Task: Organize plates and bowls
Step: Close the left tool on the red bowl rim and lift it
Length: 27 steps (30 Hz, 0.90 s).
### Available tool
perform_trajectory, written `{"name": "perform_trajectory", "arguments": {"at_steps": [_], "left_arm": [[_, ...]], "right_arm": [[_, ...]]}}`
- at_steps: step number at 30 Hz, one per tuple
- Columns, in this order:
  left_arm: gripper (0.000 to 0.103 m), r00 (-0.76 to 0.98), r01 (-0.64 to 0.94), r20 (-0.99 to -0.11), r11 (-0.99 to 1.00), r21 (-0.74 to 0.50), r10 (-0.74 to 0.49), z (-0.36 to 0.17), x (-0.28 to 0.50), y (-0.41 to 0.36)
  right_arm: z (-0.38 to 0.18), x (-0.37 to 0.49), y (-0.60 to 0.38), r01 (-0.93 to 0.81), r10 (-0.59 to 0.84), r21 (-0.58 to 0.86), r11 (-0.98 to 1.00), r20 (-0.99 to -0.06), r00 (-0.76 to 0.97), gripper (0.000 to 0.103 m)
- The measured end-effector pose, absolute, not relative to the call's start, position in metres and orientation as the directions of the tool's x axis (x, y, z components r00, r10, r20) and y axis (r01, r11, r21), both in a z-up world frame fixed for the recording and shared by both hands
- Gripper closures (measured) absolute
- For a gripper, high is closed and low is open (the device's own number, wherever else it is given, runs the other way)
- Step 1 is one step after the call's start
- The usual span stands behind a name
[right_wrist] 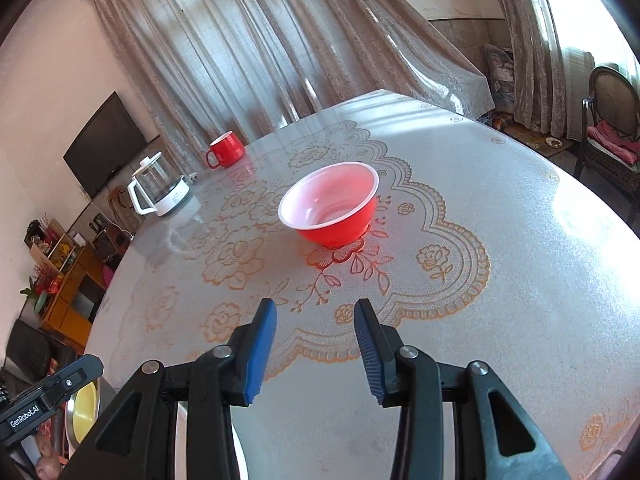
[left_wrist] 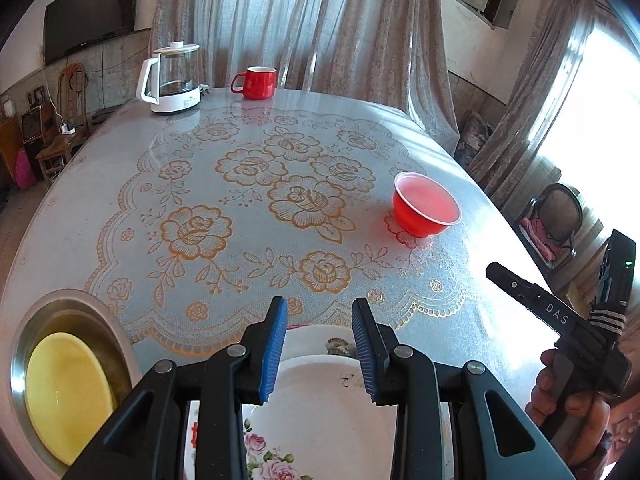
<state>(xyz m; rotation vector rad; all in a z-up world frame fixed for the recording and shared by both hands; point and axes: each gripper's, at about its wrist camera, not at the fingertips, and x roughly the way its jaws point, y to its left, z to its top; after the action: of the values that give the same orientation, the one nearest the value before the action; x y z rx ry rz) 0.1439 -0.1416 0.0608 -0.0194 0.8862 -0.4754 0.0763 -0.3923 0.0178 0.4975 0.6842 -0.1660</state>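
Observation:
A red plastic bowl (left_wrist: 426,210) with a white inside stands upright on the table's right half; it also shows in the right wrist view (right_wrist: 332,210), ahead of my open, empty right gripper (right_wrist: 315,346). My left gripper (left_wrist: 319,350) is open and empty, hovering over stacked white plates with flower prints (left_wrist: 320,412) at the near edge. A yellow plate (left_wrist: 66,392) lies inside a metal basin (left_wrist: 18,360) at the near left; both show in the right wrist view's lower left (right_wrist: 86,408). The right gripper's body (left_wrist: 560,320) shows at the right of the left wrist view.
A round table with a lace-pattern cover (left_wrist: 248,200) carries a glass kettle on a white base (left_wrist: 170,78) and a red mug (left_wrist: 256,82) at the far side. Curtains hang behind. A chair (right_wrist: 612,120) stands at the right, a cabinet (right_wrist: 68,280) at the left.

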Motion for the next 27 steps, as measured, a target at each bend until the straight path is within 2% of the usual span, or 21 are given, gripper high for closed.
{"name": "perform_trajectory", "arguments": {"at_steps": [10, 12, 14, 15, 20, 22, 23, 27], "left_arm": [[0.069, 0.432, 0.427, -0.778, 0.863, -0.269, -0.456, 0.050, 0.194, -0.202], [0.070, 0.412, 0.424, -0.781, 0.857, -0.293, -0.470, 0.048, 0.205, -0.214], [0.078, 0.410, 0.442, -0.768, 0.844, -0.304, -0.491, 0.048, 0.214, -0.227], [0.078, 0.411, 0.449, -0.767, 0.841, -0.300, -0.493, 0.048, 0.218, -0.235], [0.078, 0.364, 0.443, -0.763, 0.820, -0.363, -0.534, 0.039, 0.245, -0.264], [0.078, 0.349, 0.430, -0.759, 0.814, -0.392, -0.550, 0.033, 0.257, -0.271], [0.078, 0.344, 0.421, -0.757, 0.812, -0.404, -0.555, 0.030, 0.262, -0.274], [0.078, 0.320, 0.390, -0.746, 0.799, -0.458, -0.584, 0.020, 0.287, -0.284]], "right_arm": [[0.018, 0.106, -0.427, 0.306, 0.035, 0.429, 0.850, -0.624, 0.780, 0.063], [0.017, 0.112, -0.435, 0.312, 0.031, 0.437, 0.844, -0.620, 0.784, 0.072], [0.016, 0.119, -0.442, 0.330, 0.008, 0.432, 0.839, -0.617, 0.787, 0.078], [0.016, 0.123, -0.446, 0.333, 0.007, 0.434, 0.837, -0.617, 0.787, 0.081], [0.010, 0.144, -0.459, 0.347, 0.010, 0.440, 0.828, -0.631, 0.776, 0.080], [0.009, 0.153, -0.460, 0.337, 0.001, 0.407, 0.849, -0.639, 0.769, 0.074], [0.009, 0.156, -0.461, 0.331, -0.002, 0.395, 0.857, -0.639, 0.769, 0.074], [-0.002, 0.171, -0.476, 0.342, 0.039, 0.447, 0.826, -0.652, 0.757, 0.068]]}}
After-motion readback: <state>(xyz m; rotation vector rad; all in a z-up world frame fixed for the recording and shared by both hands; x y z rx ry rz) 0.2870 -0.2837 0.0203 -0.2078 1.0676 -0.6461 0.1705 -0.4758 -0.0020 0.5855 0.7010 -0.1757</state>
